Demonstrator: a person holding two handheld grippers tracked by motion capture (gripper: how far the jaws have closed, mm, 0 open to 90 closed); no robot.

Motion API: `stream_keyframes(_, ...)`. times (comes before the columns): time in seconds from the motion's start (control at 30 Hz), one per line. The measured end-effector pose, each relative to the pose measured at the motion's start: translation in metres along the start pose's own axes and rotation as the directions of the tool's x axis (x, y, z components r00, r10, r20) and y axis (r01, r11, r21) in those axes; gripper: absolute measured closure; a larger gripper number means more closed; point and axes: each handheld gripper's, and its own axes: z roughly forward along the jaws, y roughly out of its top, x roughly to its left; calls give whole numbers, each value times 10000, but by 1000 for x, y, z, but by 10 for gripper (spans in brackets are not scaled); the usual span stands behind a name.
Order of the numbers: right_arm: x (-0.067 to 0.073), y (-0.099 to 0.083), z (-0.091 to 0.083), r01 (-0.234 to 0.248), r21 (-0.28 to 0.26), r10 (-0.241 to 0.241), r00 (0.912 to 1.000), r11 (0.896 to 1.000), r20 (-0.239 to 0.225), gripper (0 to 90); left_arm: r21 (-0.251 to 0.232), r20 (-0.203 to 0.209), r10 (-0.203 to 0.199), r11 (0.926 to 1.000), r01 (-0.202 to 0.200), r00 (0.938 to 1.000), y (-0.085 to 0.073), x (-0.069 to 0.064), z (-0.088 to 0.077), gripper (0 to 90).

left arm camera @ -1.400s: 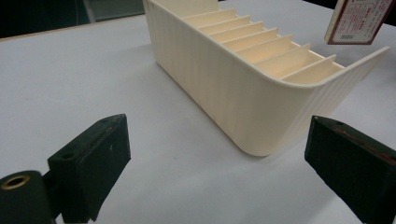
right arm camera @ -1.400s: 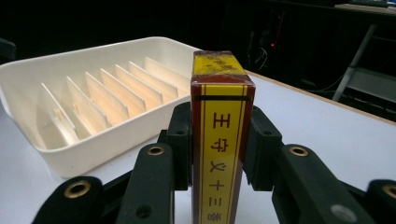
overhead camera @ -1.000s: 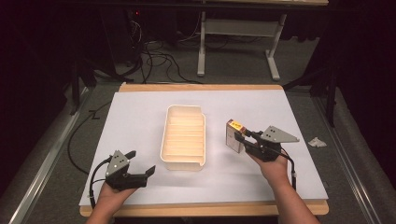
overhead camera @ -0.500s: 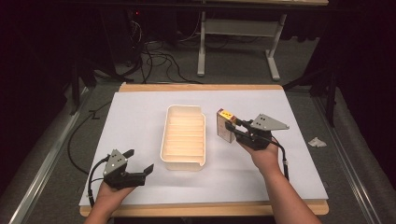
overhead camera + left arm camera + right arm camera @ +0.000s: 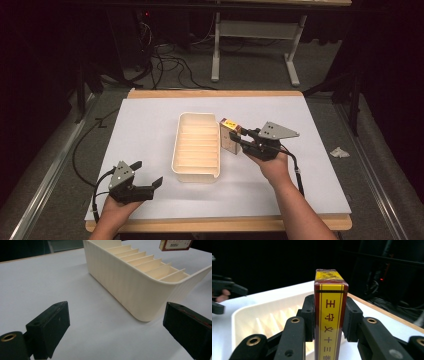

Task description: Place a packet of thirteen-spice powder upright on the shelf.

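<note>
- Right gripper (image 5: pixel 239 140) is clamped on a small box (image 5: pixel 229 136), red-brown with a yellow edge bearing printed characters. In the right gripper view the box (image 5: pixel 330 322) stands upright between the two black jaws, pads pressed flat against both of its broad sides.
- Box is held off the table, just beside the right-hand long wall of the cream tray (image 5: pixel 196 172) and level with its far half; its lower edge hangs at about rim height. Whether it touches the rim I cannot tell.
- In the left gripper view the box's lower corner (image 5: pixel 176 245) shows at the top edge, above the tray's far end.
- Left gripper (image 5: pixel 149 176) rests low at the near left of the white sheet (image 5: pixel 145 125), well apart from the tray. Jaws stand wide open, nothing between them; the tray's rounded near corner (image 5: pixel 147 297) lies ahead of them.
- Tray: long, ribbed outside, split by cross dividers into a row of narrow slots. All visible slots are empty.
- A crumpled scrap (image 5: pixel 339 151) lies off the sheet to the right.
- Against the frame a second ago: the right gripper and box have moved left and away from the person, from well to the right of the tray to right beside its wall. Left gripper and tray unchanged.
</note>
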Motion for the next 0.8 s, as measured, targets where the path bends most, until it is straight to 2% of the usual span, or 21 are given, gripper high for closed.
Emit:
stream_keyframes(0.27,7,1,7,-116,-168,109,9991,9998,-410,687,-3,-20,0,10000,0,10000,0,1,-1,76)
stream_keyframes(0.4,13,3,9,-309,-335,282,9966,9990,-771,687,-19,-1,53,10000,-53,10000,1,1,-2,76)
stream_keyframes(0.53,17,5,11,-253,-370,217,9954,9990,-938,687,-55,-9,-25,10000,25,10000,1,1,-3,76)
stream_keyframes(0.8,27,7,18,-343,-535,255,9874,9980,-1560,687,-141,-57,-98,9999,97,9999,4,3,-6,75)
